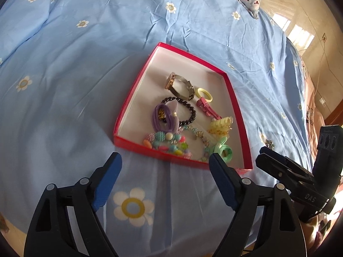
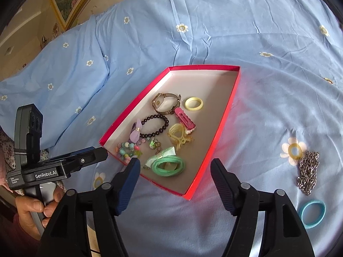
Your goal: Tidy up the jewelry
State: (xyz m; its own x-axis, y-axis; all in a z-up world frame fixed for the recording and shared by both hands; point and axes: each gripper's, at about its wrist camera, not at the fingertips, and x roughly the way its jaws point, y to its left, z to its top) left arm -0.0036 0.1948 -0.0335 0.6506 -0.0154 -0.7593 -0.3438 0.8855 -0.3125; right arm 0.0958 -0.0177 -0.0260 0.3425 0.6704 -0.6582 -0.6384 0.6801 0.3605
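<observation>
Jewelry box (image 2: pixel 232 98) holds watch (image 2: pixel 166 103) | both tools (image 1: pixel 165 167) (image 2: pixel 175 169) gaping, empty

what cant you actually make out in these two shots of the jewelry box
- Left wrist view: the silver chain is nearly hidden behind the right gripper; the blue hair tie falls outside the frame.
- Right wrist view: the left gripper shows side-on, so its jaw gap is unreadable there.
- Both views: the bead bracelets in the red box overlap; their count is unclear.

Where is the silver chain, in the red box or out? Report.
Out. The silver chain lies on the blue bedsheet, right of the red box.
</observation>
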